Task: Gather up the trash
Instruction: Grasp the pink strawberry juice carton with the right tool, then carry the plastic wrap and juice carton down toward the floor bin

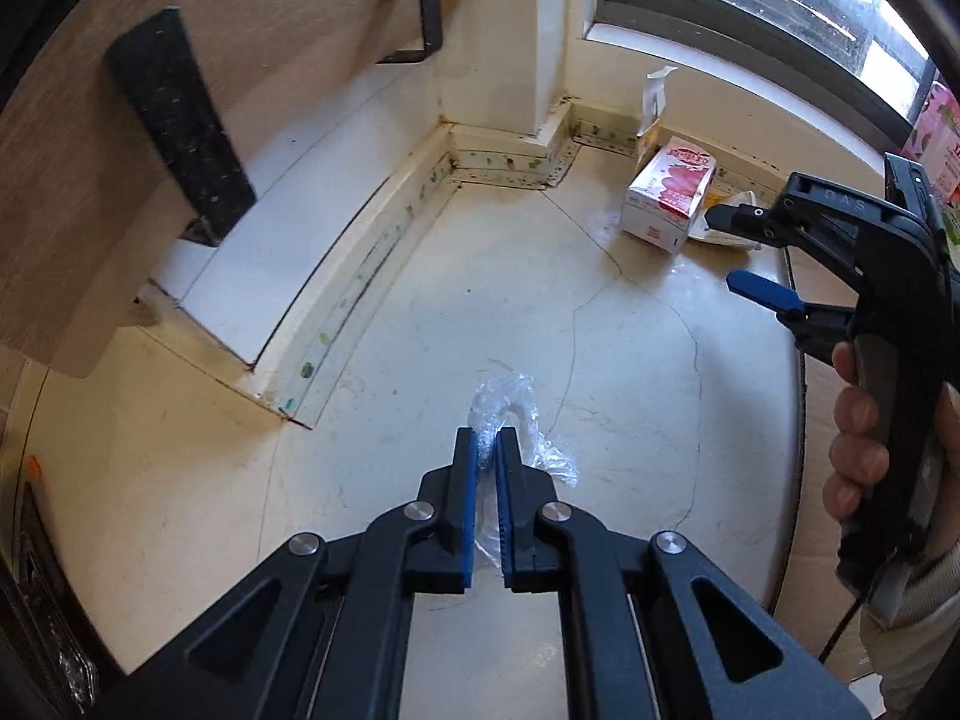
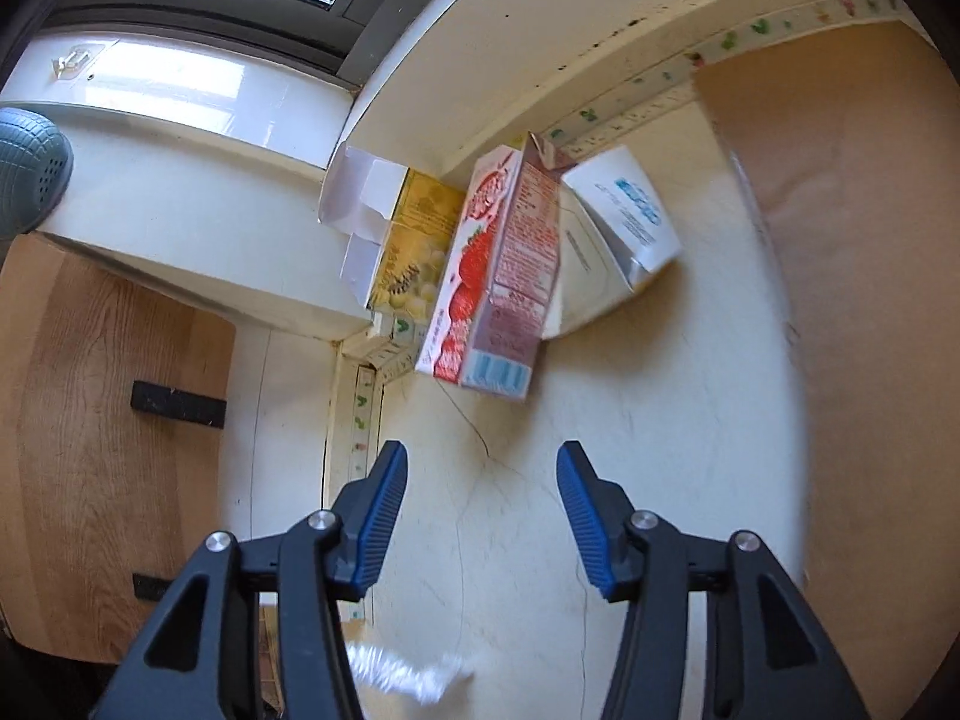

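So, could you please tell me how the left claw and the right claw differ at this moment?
The left claw is shut on a crumpled clear plastic wrapper; the right claw stands open and empty. The left claw points down at bare floor; the right claw aims at the strawberry carton lying by the wall. Both have black arms and blue ribbed pads.

text: "DAS" | on: right gripper (image 1: pixel 735 252) body | cartons' print: unreadable
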The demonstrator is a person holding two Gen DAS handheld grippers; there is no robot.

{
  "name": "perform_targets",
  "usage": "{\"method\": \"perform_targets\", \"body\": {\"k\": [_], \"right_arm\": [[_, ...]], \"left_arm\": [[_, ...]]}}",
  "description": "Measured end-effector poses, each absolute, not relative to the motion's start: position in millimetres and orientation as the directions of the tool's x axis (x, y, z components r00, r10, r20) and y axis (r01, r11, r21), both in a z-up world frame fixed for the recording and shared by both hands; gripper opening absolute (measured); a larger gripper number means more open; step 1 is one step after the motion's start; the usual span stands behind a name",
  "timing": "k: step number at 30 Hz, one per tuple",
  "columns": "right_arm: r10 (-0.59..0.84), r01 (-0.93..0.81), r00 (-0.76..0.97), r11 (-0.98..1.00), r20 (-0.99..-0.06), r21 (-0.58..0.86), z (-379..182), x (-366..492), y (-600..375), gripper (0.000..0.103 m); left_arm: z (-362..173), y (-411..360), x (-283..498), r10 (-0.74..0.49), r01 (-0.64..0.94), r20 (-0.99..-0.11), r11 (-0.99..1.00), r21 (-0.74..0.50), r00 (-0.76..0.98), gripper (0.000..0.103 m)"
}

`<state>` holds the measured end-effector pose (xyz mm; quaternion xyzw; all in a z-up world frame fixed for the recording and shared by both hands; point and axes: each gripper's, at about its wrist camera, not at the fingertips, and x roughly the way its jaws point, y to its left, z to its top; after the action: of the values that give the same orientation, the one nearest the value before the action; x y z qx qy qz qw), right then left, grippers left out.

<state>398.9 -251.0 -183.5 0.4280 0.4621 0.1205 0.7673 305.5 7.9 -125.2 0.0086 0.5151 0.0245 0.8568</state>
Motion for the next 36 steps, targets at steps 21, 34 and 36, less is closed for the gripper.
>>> {"method": "perform_targets", "body": {"k": [21, 34, 36], "right_arm": [[0.579, 0.252, 0.584, 0.537, -0.569, 0.805, -208, 458, -253, 0.053], [0.620, 0.151, 0.553, 0.582, -0.556, 0.799, -180, 425, -242, 0.039], [0.633, 0.138, 0.540, 0.584, -0.555, 0.800, -173, 408, -241, 0.039]], "left_arm": [[-121, 13, 297, 0.113, -0.103, -0.837, 0.992, 0.068, 0.535, 0.004], [-110, 17, 280, 0.086, -0.099, -0.828, 0.994, 0.037, 0.553, 0.004], [-106, 18, 271, 0.075, -0.091, -0.825, 0.995, 0.029, 0.561, 0.004]]}}
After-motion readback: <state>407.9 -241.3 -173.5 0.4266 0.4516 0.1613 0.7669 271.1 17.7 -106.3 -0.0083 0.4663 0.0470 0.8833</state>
